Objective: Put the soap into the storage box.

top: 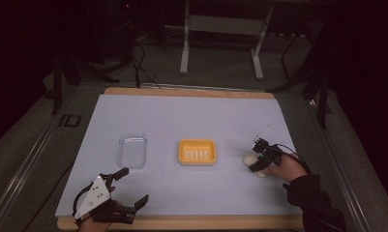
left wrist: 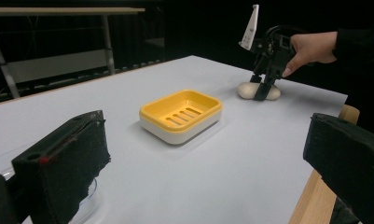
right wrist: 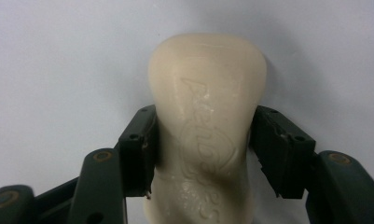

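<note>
Hands sit apart: right gripper (top: 257,161) points down, jaws pinching the soap bar (right wrist: 207,126) on the table (top: 191,113), while left gripper (top: 130,186) rests level, jaws spread.

The soap bar (right wrist: 205,126) looks waxy and smooth; the soap dish (left wrist: 181,115) glossy plastic; the table (top: 191,111) matt, paper-like.

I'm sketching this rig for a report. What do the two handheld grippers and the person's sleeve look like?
The left gripper is black, with a grey three-cornered plate on top dotted with small holes; its fingers are blocky, with fuzzy black pads. The right gripper is black too, with a thin black cable looping off it and a white plate standing up; its fingers are dark, with screw holes. The sleeve is dark.
</note>
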